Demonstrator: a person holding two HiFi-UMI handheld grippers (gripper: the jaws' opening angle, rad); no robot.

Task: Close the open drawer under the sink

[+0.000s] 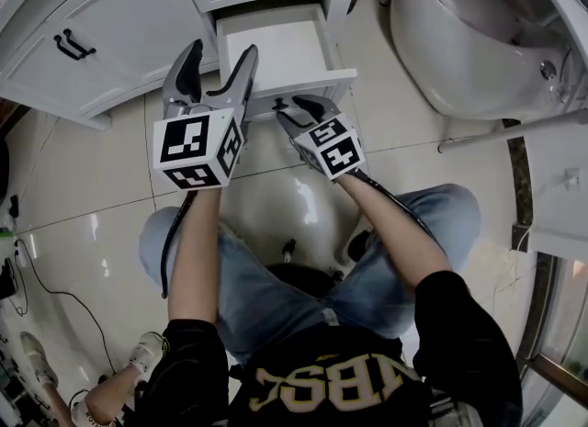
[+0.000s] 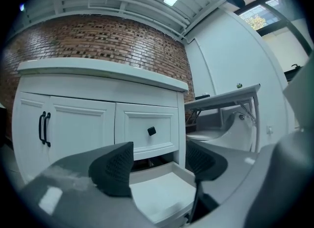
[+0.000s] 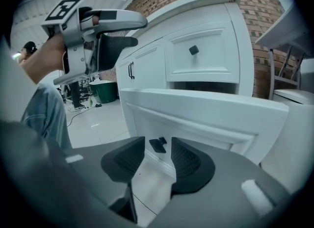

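The left gripper (image 1: 220, 54), jaws held wide apart on nothing, is poised just above the white drawer (image 1: 287, 56), seen pulled well out and empty (closing judged not yet begun), its small black knob (image 3: 157, 145) framed just ahead of the half-parted, unclamped jaws of the right gripper (image 1: 304, 110).

In the head view the drawer (image 1: 276, 53) front is mostly hidden behind the left gripper (image 1: 220, 56) and right gripper (image 1: 296, 108). What seems a toilet (image 1: 459, 39) is cut off at the top edge.

black top (image 1: 317, 381), blue jeans (image 1: 262, 301), grey tongs (image 1: 220, 52) bearing black-and-white marker cubes (image 1: 197, 148).
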